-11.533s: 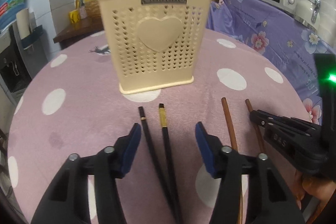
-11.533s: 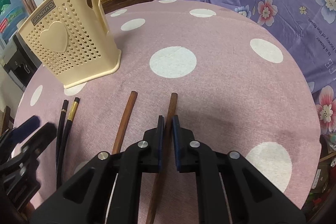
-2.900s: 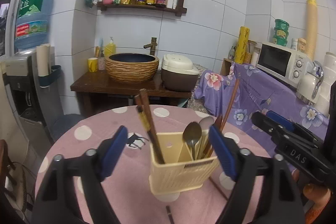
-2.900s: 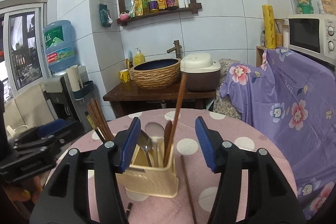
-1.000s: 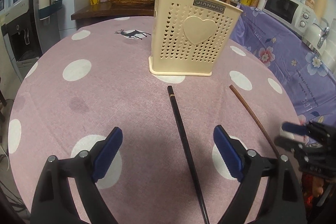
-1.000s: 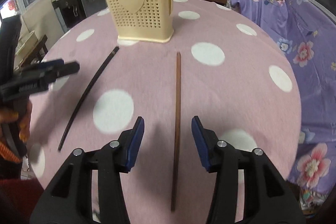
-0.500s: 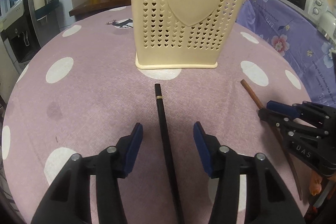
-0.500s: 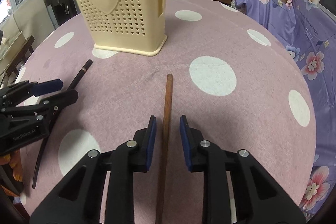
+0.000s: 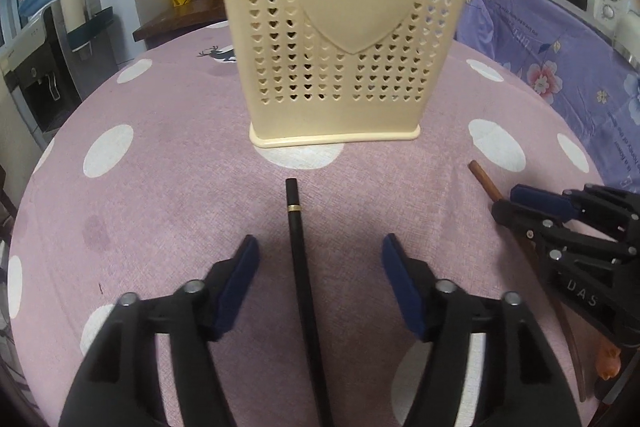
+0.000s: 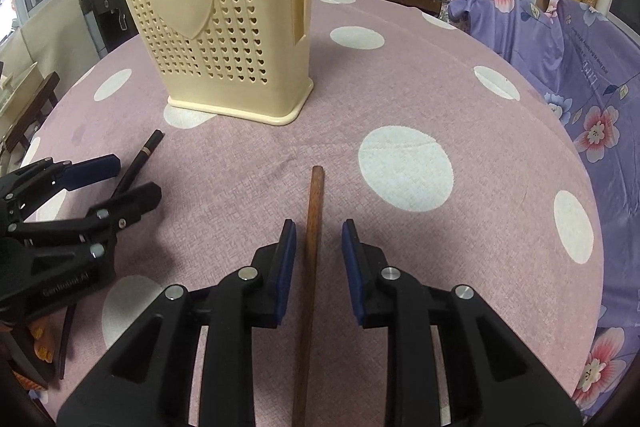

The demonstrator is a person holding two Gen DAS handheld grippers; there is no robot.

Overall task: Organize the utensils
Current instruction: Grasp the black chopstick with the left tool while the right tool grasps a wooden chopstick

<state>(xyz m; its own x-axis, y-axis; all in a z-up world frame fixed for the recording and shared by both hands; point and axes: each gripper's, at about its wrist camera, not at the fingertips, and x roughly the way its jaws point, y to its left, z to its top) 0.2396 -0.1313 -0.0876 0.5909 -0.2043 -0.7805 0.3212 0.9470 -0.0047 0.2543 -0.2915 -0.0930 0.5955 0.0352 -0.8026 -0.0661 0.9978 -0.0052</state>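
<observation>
So there are two chopsticks lying flat on the pink polka-dot tablecloth (image 9: 160,155), just in front of the cream perforated plastic utensil holder with the heart on it (image 9: 340,39), and each hand has lined itself up over one. The left gripper (image 9: 318,255) has the black chopstick with the thin gold band (image 9: 298,239) running right down the gap between its blue pads; its jaws are opening at this moment and stand well clear of the stick on both sides, nothing gripped. The right gripper (image 10: 319,251) is much narrower around the brown wooden chopstick (image 10: 314,211), but there's a visible sliver of cloth on each side, so I'd say not clamped yet. Key thing for me: both sticks point lengthwise away from the fingers toward the holder, parallel to the jaws, so a straight squeeze should catch each across its width. Right hand looks closest to grabbing.
</observation>
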